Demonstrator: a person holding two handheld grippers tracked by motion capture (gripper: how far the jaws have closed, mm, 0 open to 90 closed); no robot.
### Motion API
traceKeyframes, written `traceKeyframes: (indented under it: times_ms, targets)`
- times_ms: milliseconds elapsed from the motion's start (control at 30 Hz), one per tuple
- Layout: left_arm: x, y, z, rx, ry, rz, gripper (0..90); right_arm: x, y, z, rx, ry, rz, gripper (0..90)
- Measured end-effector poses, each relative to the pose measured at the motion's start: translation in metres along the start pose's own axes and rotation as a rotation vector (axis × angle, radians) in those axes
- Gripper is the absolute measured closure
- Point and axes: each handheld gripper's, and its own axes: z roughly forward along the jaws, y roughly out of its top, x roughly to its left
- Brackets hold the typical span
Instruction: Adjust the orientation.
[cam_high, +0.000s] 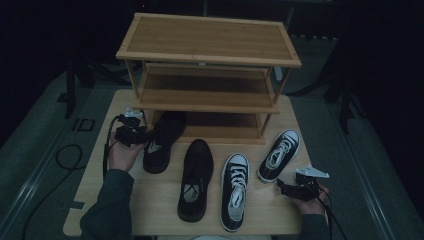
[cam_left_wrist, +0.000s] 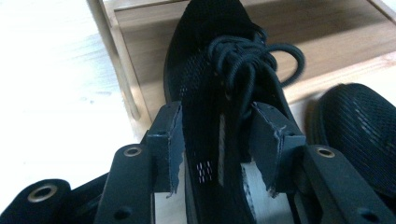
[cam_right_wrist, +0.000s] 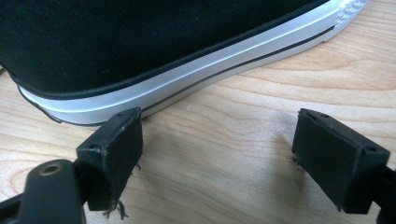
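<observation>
Far: shoe rack (cam_high: 207, 60) blocks the worktop (cam_high: 150, 200) | Middle: four shoes in a row, narrow gaps between | Near right: bare worktop, open passage.

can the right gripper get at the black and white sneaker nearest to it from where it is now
Probably yes. The right gripper is open beside the sneaker, bare table between its fingers and the white sole, nothing in the way.

The high view is dim and slightly soft, the far surroundings falling into black. Both gripper views are far brighter; the table (cam_left_wrist: 51, 70) at left bleaches to glare, and near jaws blur.
</observation>
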Motion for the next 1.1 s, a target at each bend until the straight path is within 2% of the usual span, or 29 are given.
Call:
traceKeyframes:
  times_ms: [200, 367, 633, 800, 867, 1100]
  targets:
    - [-0.003, -0.012, -0.016, -0.023, -0.021, 0.004, 55.9, 0.0, 0.0, 0.0, 0.0, 0.0, 0.0, 16.2]
    - [-0.011, -0.031, -0.038, -0.074, -0.019, 0.002, 55.9, 0.0, 0.0, 0.0, 0.0, 0.0, 0.0, 16.2]
    - [-0.019, -0.053, -0.057, -0.141, -0.035, 0.005, 55.9, 0.0, 0.0, 0.0, 0.0, 0.0, 0.001, 16.2]
    - [-0.023, -0.055, -0.067, -0.149, -0.026, 0.028, 56.9, 0.0, 0.0, 0.0, 0.0, 0.0, 0.001, 16.2]
    - [-0.026, -0.06, -0.073, -0.148, -0.009, 0.043, 56.7, 0.0, 0.0, 0.0, 0.0, 0.001, 0.0, 16.2]
    - [-0.02, -0.075, -0.074, -0.128, 0.0, 0.02, 55.2, 0.0, 0.0, 0.0, 0.0, 0.002, 0.0, 16.2]
